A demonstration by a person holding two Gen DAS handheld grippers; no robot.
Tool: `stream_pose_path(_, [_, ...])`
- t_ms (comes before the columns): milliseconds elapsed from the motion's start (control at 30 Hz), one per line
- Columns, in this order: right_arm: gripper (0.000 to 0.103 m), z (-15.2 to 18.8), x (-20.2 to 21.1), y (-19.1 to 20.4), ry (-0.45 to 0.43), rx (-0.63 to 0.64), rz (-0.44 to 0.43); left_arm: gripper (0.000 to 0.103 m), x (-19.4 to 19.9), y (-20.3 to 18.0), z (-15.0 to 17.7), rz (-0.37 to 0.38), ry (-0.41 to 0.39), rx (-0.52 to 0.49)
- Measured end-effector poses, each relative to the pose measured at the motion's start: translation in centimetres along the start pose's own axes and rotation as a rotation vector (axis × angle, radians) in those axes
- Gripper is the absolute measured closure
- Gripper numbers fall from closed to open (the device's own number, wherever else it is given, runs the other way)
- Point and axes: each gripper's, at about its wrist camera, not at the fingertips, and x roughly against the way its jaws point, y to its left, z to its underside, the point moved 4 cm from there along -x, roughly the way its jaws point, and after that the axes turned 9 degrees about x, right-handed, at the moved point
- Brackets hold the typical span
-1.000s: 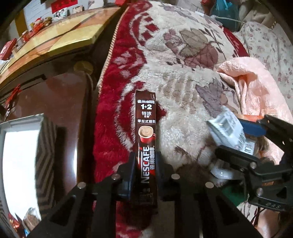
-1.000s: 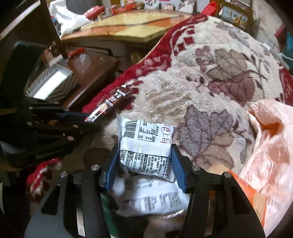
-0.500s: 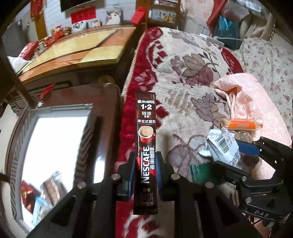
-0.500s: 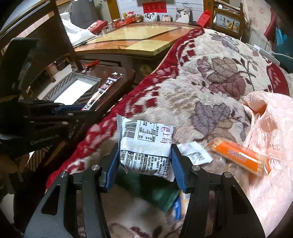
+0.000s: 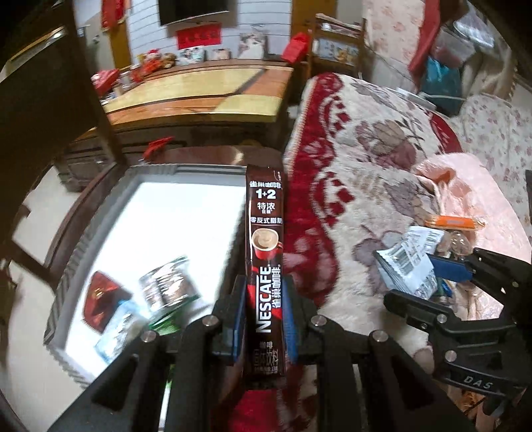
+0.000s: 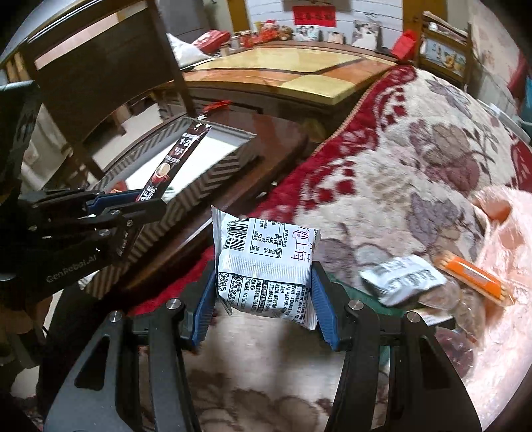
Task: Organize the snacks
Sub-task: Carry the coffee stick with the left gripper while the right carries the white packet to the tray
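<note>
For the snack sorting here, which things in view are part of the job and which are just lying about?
Part of the job:
- coffee stick in the left gripper
- white snack packet in the right gripper
- grey box with packets already inside
- loose white packet and orange bar on the blanket

Just lying about:
- wooden table
- pink cloth
- wall photos

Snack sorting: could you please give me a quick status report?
Left gripper shut on coffee stick. Right gripper shut on white packet. Tray ahead, unobstructed.

Snack packets on floral blanket
</note>
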Motion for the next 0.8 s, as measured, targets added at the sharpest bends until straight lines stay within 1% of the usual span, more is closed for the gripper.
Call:
stream_pose_path(133, [0.050, -0.9, -0.2, 2.2, -0.001, 0.031, -0.023, 0.081, 0.8, 2.4, 0.4, -0.041, -0.025, 0.034])
stream_pose_path(400, [0.050, -3.0, -1.3, 6.1, 0.002, 0.102, -0.066, 0.081, 1.6, 7.0, 1.0, -0.102, -0.043, 0.118])
stream_pose_path(567, [0.050, -4.3, -1.8, 8.3, 0.003, 0.144, -0.084, 0.081, 1.6, 9.4, 1.3, -0.117, -0.045, 0.173])
stream_pose_path(800, [0.050, -5.9, -2.8, 10.2, 0.009, 0.178, -0.107, 0.081, 1.4, 12.2, 1.7, -0.136, -0.041, 0.242])
